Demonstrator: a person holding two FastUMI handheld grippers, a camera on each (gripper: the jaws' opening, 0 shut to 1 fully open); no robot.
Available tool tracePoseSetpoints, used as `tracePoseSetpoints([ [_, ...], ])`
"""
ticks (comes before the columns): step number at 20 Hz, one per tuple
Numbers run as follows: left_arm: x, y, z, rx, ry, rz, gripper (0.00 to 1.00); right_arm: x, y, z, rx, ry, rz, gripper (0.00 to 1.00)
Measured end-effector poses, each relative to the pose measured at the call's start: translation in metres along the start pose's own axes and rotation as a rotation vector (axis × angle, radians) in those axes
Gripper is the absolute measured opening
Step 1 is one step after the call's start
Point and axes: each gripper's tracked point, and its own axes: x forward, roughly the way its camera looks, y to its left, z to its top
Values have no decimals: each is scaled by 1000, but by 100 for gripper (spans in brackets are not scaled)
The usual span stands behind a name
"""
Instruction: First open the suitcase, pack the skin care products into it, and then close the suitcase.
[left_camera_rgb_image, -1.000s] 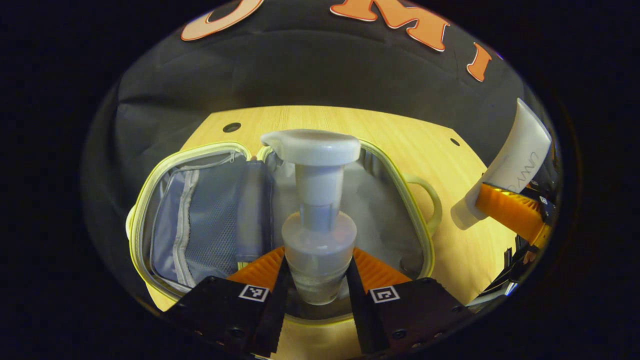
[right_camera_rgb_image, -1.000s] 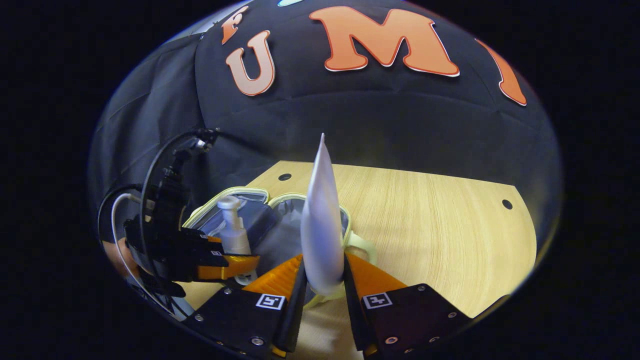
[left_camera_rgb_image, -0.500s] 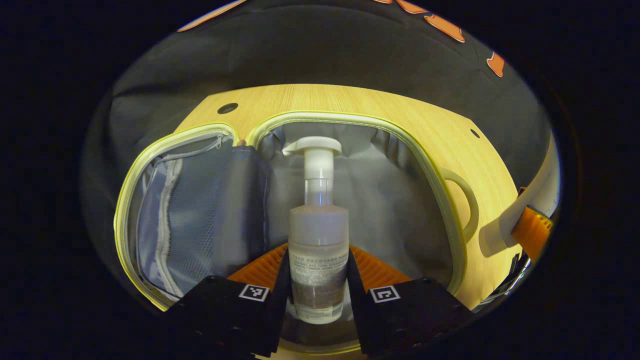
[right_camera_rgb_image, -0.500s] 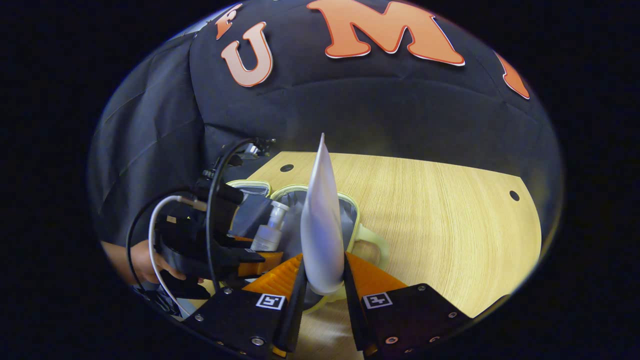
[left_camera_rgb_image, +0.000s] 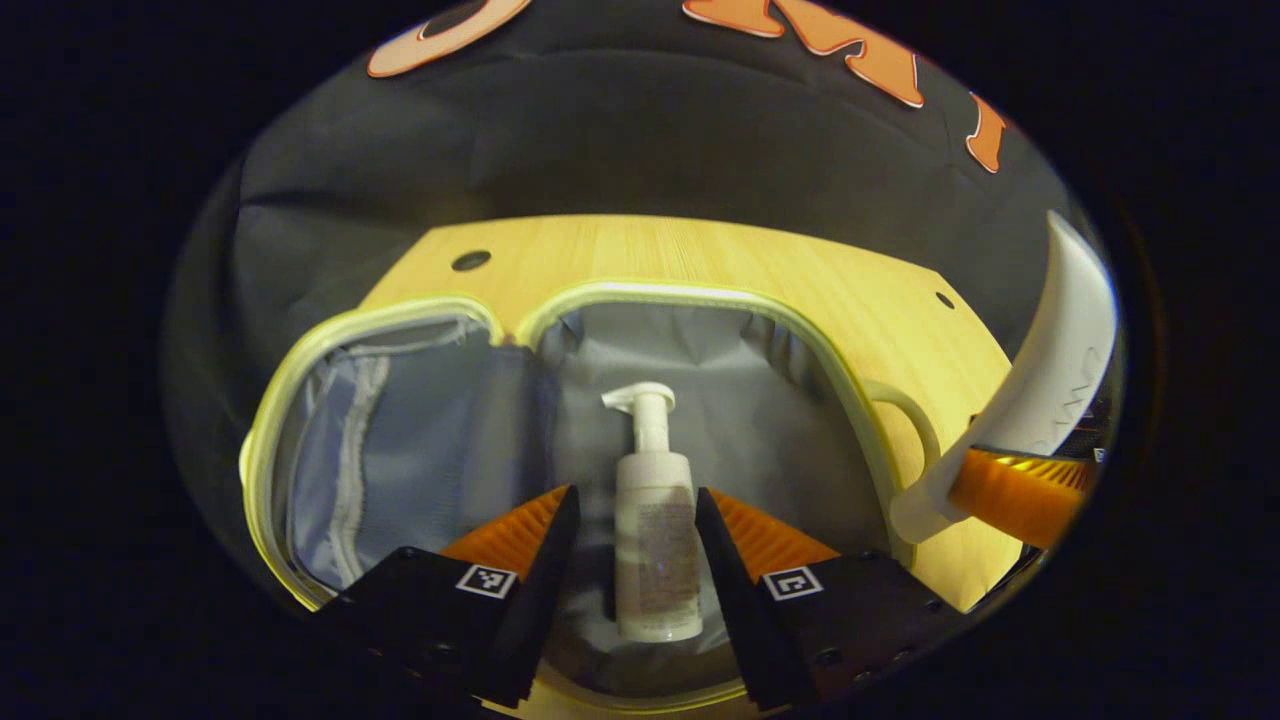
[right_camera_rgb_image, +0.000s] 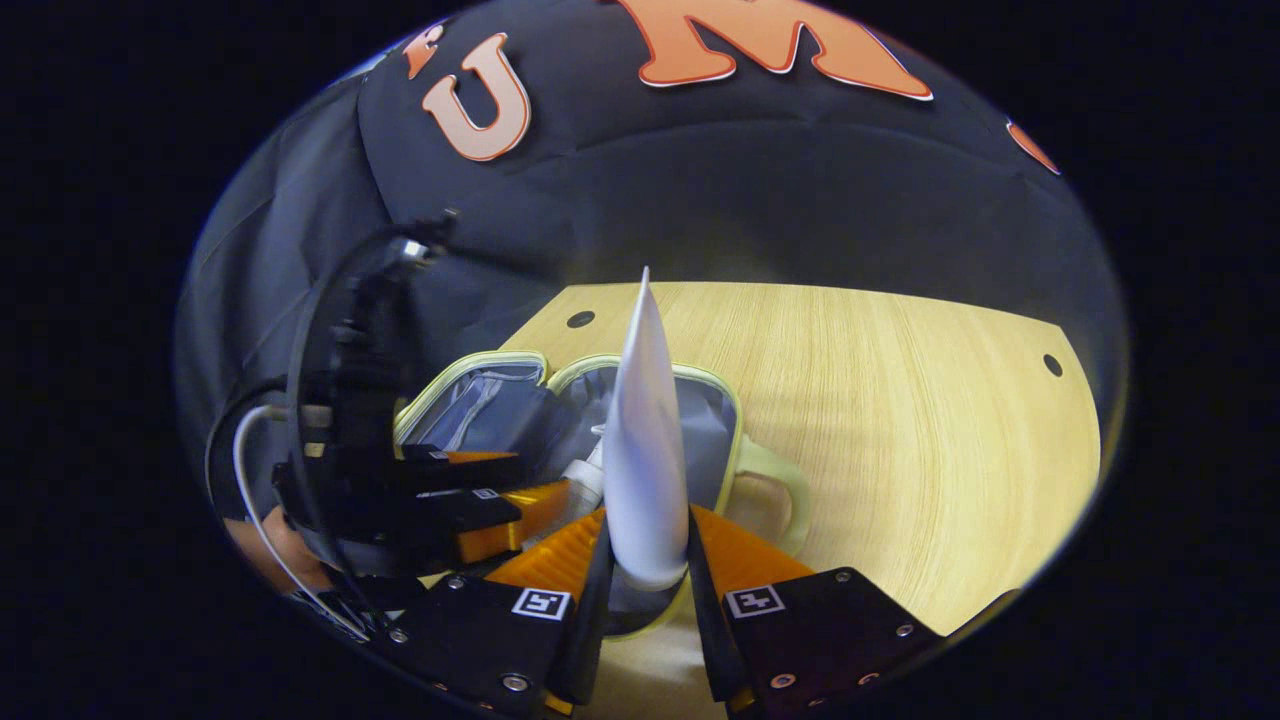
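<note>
Packing step: left gripper (left_camera_rgb_image: 630, 520) fingers spread clear of the pump bottle (left_camera_rgb_image: 655, 520) lying in the open suitcase (left_camera_rgb_image: 700, 300) on the counter (right_camera_rgb_image: 900, 400); right gripper (right_camera_rgb_image: 645, 560) clamps the tube (right_camera_rgb_image: 645, 440) upright, likely next to lower in beside it.

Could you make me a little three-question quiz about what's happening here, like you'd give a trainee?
1. True or false: the pump bottle lies inside the open suitcase.
2. What does the right gripper hold? A) white tube B) sponge C) spoon
3. Fill in: the left gripper has its jaws ____ , one on each side of the bottle without touching it.

Key: 1 true. 2 A, the white tube. 3 open.
</note>
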Motion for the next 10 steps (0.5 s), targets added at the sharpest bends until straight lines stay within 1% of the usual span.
tracePoseSetpoints([
  [1, -9, 6, 7, 0, -34, 9, 81, 0, 1, -3, 3, 16, 4, 42],
  [4, -39, 27, 30, -2, -136, 48, 83, 14, 9, -11, 2, 68, 9, 43],
  [6, -68, 45, 43, -43, -196, 73, 86, 25, 15, -22, 25, 125, 12, 43],
  [8, -82, 64, 47, -70, -219, 90, 90, 31, 17, -32, 39, 167, 7, 42],
  [10, -94, 84, 54, -94, -239, 112, 90, 36, 18, -40, 49, 208, -4, 43],
])
